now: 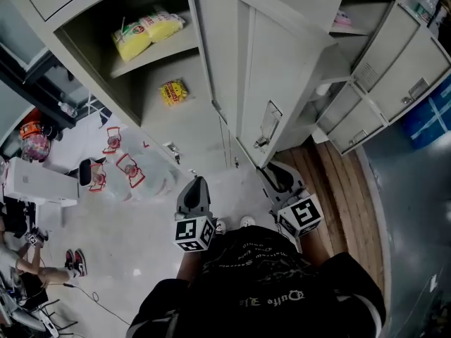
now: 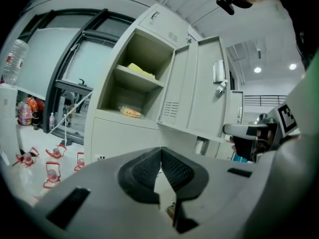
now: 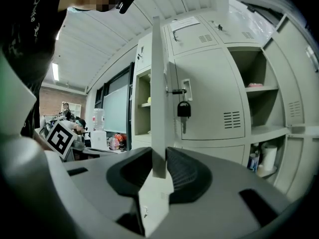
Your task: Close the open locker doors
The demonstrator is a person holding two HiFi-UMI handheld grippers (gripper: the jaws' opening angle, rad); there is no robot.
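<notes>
A grey locker door (image 1: 282, 69) stands wide open toward me, with a latch and padlock (image 3: 183, 109) on its face. Its thin edge (image 3: 158, 83) runs upright between the pads of my right gripper (image 3: 159, 168), which is shut on it; in the head view the right gripper (image 1: 276, 176) sits at the door's lower corner. The open compartment (image 1: 141, 62) behind it holds yellow packets (image 1: 146, 32) on its shelves. My left gripper (image 1: 194, 194) hangs to the left, apart from the door, shut with nothing in it (image 2: 160, 164). Another open locker (image 3: 259, 98) is on the right.
Clear bags with red print (image 1: 134, 171) lie on the floor below the open compartment. A white box (image 1: 39, 182) and a seated person (image 1: 14, 259) are at the far left. A wooden floor strip (image 1: 342, 189) runs along the right-hand lockers (image 1: 402, 69).
</notes>
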